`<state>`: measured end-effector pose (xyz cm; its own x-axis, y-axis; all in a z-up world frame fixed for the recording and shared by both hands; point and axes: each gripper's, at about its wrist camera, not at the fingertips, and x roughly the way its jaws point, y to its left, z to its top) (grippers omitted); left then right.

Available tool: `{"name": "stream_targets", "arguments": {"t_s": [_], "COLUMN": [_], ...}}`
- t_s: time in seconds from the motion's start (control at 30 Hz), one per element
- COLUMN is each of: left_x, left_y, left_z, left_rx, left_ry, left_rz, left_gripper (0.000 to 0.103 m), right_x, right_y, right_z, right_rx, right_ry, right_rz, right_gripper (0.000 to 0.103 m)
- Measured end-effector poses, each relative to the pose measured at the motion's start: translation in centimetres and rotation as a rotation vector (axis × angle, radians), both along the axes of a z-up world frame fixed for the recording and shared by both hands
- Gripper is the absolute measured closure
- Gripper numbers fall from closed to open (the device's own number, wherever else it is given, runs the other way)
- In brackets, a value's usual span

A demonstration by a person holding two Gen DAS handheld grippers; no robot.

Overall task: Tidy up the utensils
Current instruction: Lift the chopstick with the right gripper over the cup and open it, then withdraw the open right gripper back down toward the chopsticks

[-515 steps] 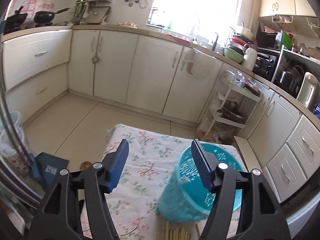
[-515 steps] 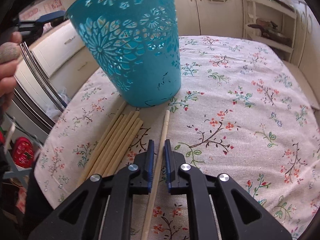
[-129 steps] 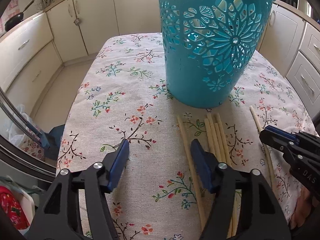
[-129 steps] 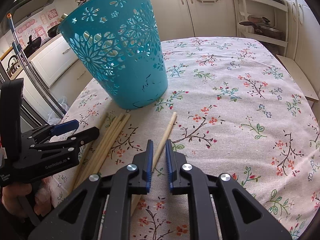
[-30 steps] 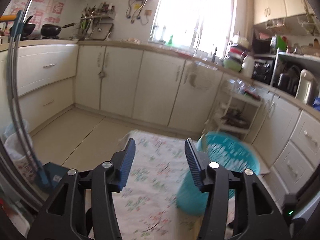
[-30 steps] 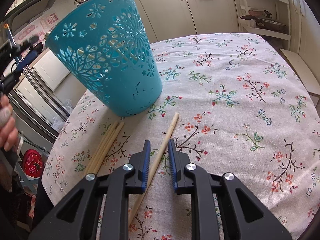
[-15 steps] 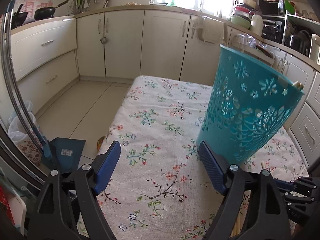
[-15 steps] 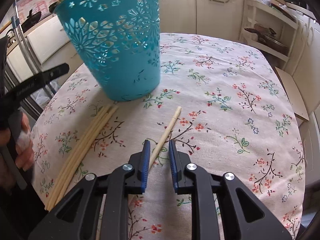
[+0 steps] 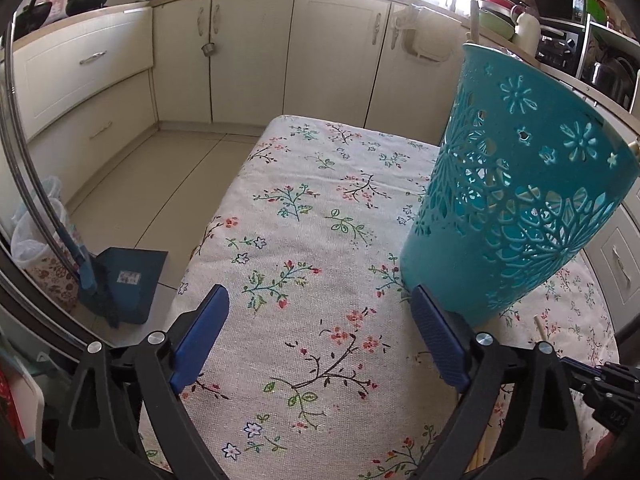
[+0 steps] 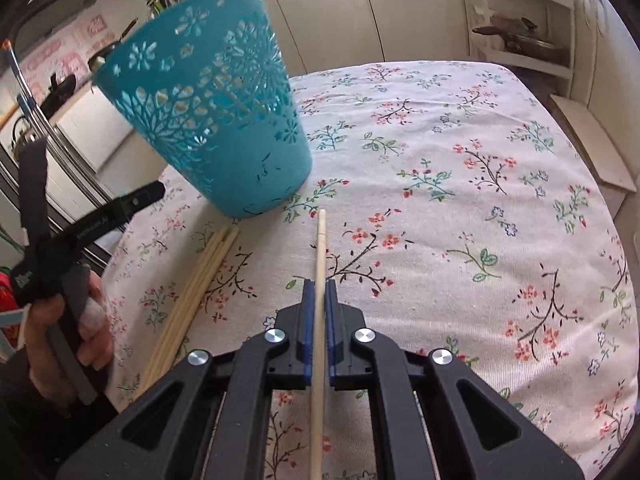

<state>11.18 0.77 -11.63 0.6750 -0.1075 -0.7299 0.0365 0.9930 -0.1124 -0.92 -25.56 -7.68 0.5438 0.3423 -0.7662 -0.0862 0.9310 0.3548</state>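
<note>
A teal cut-out basket (image 10: pixel 216 128) stands on the floral tablecloth (image 10: pixel 460 208); it also shows at the right of the left wrist view (image 9: pixel 516 200), with chopstick tips at its rim. My right gripper (image 10: pixel 316 286) is shut on a single wooden chopstick (image 10: pixel 319 248) that points toward the basket. A bundle of several chopsticks (image 10: pixel 196 284) lies on the cloth left of it. My left gripper (image 9: pixel 320 312) is open and empty over the cloth, left of the basket; it shows at the left of the right wrist view (image 10: pixel 92 220).
Cream kitchen cabinets (image 9: pixel 256 60) run along the far wall. A blue dustpan (image 9: pixel 124 280) stands on the floor left of the table. A white shelf rack (image 10: pixel 520 12) with pans stands beyond the table's far edge.
My right gripper has closed onto the single chopstick, which now lines up with the jaws. My left gripper has dropped lower and nearer the basket, still open.
</note>
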Motion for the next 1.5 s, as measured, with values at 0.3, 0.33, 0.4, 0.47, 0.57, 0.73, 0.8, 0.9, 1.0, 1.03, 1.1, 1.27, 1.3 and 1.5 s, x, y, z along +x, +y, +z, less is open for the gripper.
{"name": "stream_targets", "arguments": {"t_s": [0.3, 0.33, 0.4, 0.47, 0.57, 0.73, 0.8, 0.9, 1.0, 1.03, 1.1, 1.27, 1.3, 1.5], "left_x": [0.3, 0.3, 0.3, 0.3, 0.2, 0.1, 0.0, 0.0, -0.1, -0.1, -0.1, 0.0, 0.0, 0.2], "left_y": [0.0, 0.1, 0.1, 0.1, 0.1, 0.2, 0.1, 0.1, 0.2, 0.2, 0.3, 0.5, 0.6, 0.8], "left_z": [-0.1, -0.1, -0.1, -0.1, -0.1, 0.0, 0.0, 0.1, 0.2, 0.2, 0.2, 0.1, 0.1, -0.1], "left_rx": [-0.003, -0.008, -0.011, -0.012, -0.013, -0.015, -0.012, -0.009, -0.015, -0.017, -0.022, -0.033, -0.035, -0.04], "left_ry": [0.018, 0.018, 0.017, 0.015, 0.013, 0.008, 0.007, 0.004, 0.002, 0.002, 0.003, 0.004, 0.004, 0.006], "left_rz": [0.004, 0.004, 0.002, 0.001, 0.0, 0.0, 0.0, -0.001, 0.001, 0.001, 0.0, -0.003, -0.003, 0.0], "left_gripper": [0.013, 0.013, 0.013, 0.013, 0.013, 0.013, 0.013, 0.013, 0.013, 0.013, 0.013, 0.013, 0.013, 0.013], "right_x": [-1.0, -1.0, -0.9, -0.6, 0.2, 2.0, 3.3, 5.5, 7.8, 8.5, 9.6, 11.6, 11.5, 9.1], "right_y": [-2.4, -2.7, -3.0, -3.2, -3.1, -2.8, -2.2, -0.6, 1.1, 1.8, 3.0, 5.1, 5.1, 3.7], "right_z": [4.0, 4.9, 6.1, 7.7, 10.4, 15.6, 17.8, 20.1, 20.6, 20.4, 19.6, 15.1, 14.6, 13.3], "right_rx": [0.202, 0.223, 0.248, 0.273, 0.313, 0.362, 0.358, 0.311, 0.258, 0.22, 0.149, 0.018, 0.016, 0.033], "right_ry": [-0.138, -0.165, -0.2, -0.243, -0.307, -0.443, -0.503, -0.589, -0.633, -0.646, -0.657, -0.551, -0.534, -0.501], "right_rz": [-0.022, -0.026, -0.029, -0.029, -0.021, -0.014, -0.033, -0.094, -0.157, -0.174, -0.186, -0.136, -0.13, -0.132], "right_gripper": [0.097, 0.097, 0.097, 0.097, 0.097, 0.097, 0.097, 0.097, 0.097, 0.097, 0.097, 0.097, 0.097, 0.085]}}
